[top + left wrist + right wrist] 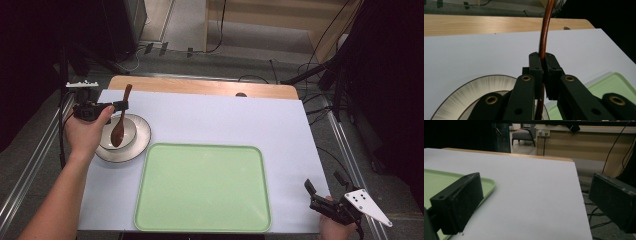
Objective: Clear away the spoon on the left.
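A brown wooden spoon [120, 121] stands steeply tilted, its thin handle pinched between the left tongs [121, 105], its scoop hanging below them inside a small white bowl [129, 131] on a pale ribbed plate [141, 145].

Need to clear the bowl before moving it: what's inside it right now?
The wooden spoon has its head down in the bowl, its handle clamped by the left gripper. The spoon head and the left hand cover part of the bowl's inside; nothing else shows.

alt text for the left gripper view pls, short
The left tool is shut on the thin handle of a brown wooden spoon, which rises out of frame. Below sit a white plate and a green tray corner on a white sheet.
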